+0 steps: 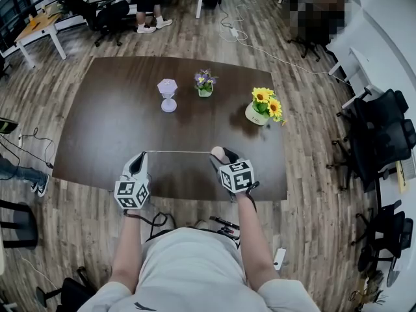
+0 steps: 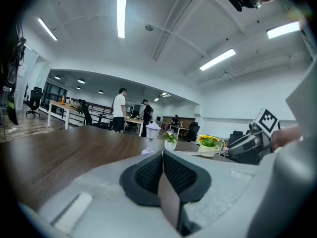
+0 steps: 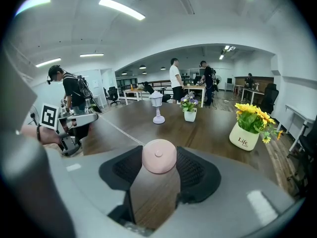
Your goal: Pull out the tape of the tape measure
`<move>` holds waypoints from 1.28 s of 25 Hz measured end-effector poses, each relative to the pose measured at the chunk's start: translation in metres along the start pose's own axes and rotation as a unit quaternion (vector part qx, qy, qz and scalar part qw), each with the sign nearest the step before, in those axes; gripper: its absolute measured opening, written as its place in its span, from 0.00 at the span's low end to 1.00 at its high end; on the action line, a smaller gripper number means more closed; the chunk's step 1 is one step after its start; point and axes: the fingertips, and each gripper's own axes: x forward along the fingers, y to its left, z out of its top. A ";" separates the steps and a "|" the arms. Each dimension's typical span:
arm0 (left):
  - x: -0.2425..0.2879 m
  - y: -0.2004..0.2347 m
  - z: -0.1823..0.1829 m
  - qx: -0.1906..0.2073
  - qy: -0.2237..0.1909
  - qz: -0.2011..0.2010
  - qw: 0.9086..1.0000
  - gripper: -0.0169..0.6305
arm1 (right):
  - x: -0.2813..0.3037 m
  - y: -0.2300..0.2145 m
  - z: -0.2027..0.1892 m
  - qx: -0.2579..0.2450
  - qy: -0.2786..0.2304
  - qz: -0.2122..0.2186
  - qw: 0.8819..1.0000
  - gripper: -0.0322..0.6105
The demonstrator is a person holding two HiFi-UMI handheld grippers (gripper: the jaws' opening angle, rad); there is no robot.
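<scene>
Small round pink tape measure case (image 3: 159, 155), flat face with centre button showing, clamped between the pads of the right gripper (image 1: 221, 155), thin pale tape (image 1: 179, 152) drawn out taut and level, far end pinched in the closed jaws of the left gripper (image 2: 162, 155)

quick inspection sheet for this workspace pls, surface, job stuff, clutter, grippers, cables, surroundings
surface: dark wooden table
job's things: pink tape measure; its tape is stretched between the two grippers
clutter: small lamp, purple flower pot, yellow flower pot, all beyond the tape
grippers: left gripper shut on the tape's end; right gripper shut on the tape measure
cables: floor cable past the table's far side
surroundings: wood floor, office chairs, people standing by desks
</scene>
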 end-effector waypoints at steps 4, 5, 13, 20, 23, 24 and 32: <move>0.001 0.001 -0.003 -0.002 0.005 0.001 1.000 0.05 | 0.000 0.001 -0.003 0.005 0.005 -0.002 1.000 0.39; 0.002 0.002 -0.005 -0.003 0.007 0.002 1.000 0.05 | 0.001 0.001 -0.004 0.007 0.007 -0.002 1.000 0.39; 0.008 0.006 -0.025 -0.011 0.033 0.003 0.999 0.05 | 0.012 -0.001 -0.021 0.021 0.032 -0.006 0.999 0.39; 0.023 0.013 -0.051 -0.014 0.071 0.002 0.997 0.05 | 0.038 0.002 -0.048 0.027 0.065 -0.006 0.997 0.39; 0.032 0.016 -0.065 -0.009 0.098 0.002 0.995 0.05 | 0.051 -0.002 -0.061 0.034 0.081 -0.014 0.996 0.39; 0.035 0.016 -0.069 -0.007 0.106 0.002 0.994 0.05 | 0.054 -0.004 -0.064 0.036 0.086 -0.018 0.995 0.39; 0.050 0.014 -0.108 0.015 0.171 -0.006 0.985 0.05 | 0.081 -0.019 -0.090 0.027 0.133 -0.038 0.990 0.39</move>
